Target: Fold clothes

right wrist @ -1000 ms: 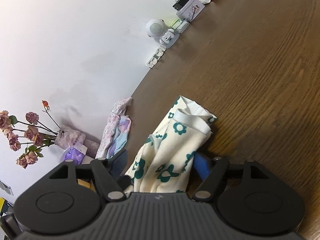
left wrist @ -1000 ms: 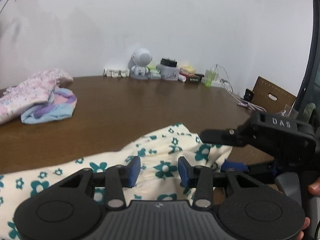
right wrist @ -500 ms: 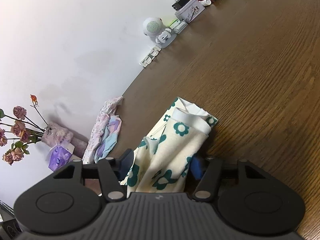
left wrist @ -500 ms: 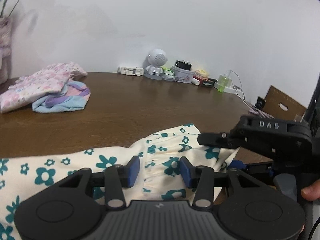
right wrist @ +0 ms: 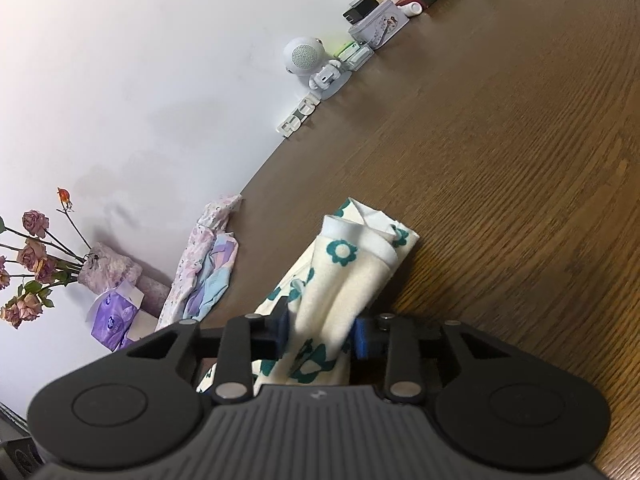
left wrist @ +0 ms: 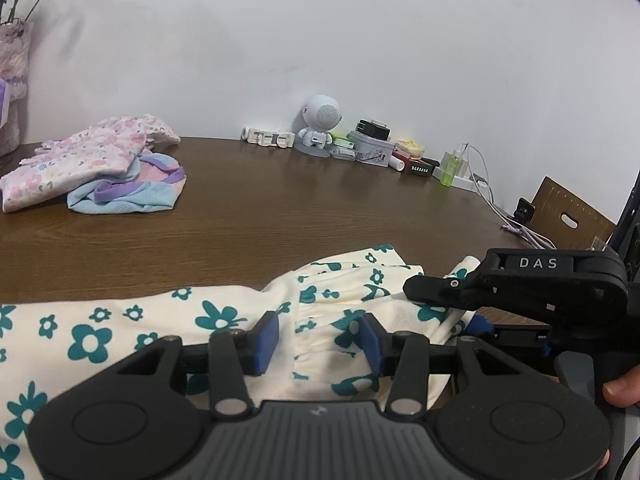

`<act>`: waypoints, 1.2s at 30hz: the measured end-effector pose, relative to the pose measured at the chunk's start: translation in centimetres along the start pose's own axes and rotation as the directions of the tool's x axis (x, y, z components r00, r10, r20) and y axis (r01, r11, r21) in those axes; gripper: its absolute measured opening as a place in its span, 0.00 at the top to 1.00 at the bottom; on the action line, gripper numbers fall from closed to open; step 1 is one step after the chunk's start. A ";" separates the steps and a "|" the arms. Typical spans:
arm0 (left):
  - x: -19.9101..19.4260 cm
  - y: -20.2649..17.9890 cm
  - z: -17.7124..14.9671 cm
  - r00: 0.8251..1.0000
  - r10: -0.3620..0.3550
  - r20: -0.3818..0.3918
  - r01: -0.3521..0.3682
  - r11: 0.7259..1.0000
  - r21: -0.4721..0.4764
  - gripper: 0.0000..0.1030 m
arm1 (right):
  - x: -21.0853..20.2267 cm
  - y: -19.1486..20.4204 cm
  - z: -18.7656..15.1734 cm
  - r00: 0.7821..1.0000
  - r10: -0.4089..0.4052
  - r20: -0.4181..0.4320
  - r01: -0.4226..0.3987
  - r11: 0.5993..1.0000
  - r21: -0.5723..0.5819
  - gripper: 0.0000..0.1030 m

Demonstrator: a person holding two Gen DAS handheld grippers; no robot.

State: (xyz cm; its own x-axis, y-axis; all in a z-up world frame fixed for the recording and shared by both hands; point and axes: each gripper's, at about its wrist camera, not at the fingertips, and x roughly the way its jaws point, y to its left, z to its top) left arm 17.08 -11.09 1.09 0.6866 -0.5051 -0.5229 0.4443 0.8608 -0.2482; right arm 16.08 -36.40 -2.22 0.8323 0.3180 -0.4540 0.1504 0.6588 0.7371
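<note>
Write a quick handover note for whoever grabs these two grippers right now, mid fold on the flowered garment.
Right gripper: jaws have just been closing and now pinch a bunched end of the cream garment with teal flowers.
Left gripper: jaws apart, a gathered part of that garment between the pads, which do not visibly press on it.
The garment lies crumpled along the near edge of the brown table; no finished fold yet.
The pink floral piece and the blue and purple piece sit heaped at the far left, apparently unfolded.
Left to do: close the left jaws, spread and fold this garment, then the heap.
</note>
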 end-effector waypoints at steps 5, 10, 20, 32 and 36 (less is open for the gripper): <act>0.1 0.1 -0.1 1.000 -0.002 -0.002 0.002 1.000 -0.007 0.58 | 0.4 -0.2 0.0 1.000 -0.007 0.001 0.007 1.000 0.009 0.65; 0.0 0.1 0.0 1.000 -0.018 0.001 0.018 1.000 -0.009 0.54 | 1.0 -0.1 0.0 1.000 0.000 0.012 0.000 1.000 0.000 0.80; -2.9 0.6 0.9 1.000 0.005 0.006 -0.006 0.993 0.119 0.66 | -0.4 2.2 2.1 0.996 0.001 0.085 0.016 0.979 -0.202 0.87; 0.6 0.0 0.6 0.994 -0.046 -0.094 0.061 0.984 0.168 0.71 | -1.2 5.2 3.2 0.990 -0.058 0.130 0.115 0.867 -0.486 0.87; 1.0 0.4 0.6 0.993 -0.058 -0.101 0.072 0.987 0.145 0.71 | -1.2 7.1 2.4 0.987 -0.059 0.148 0.136 0.792 -0.595 0.87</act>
State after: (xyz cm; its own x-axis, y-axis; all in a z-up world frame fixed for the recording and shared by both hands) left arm 18.29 -11.27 0.92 0.5982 -0.5453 -0.5872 0.5717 0.8039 -0.1641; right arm 17.45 -33.76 4.72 0.8918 0.1744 -0.4174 -0.0851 0.9709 0.2238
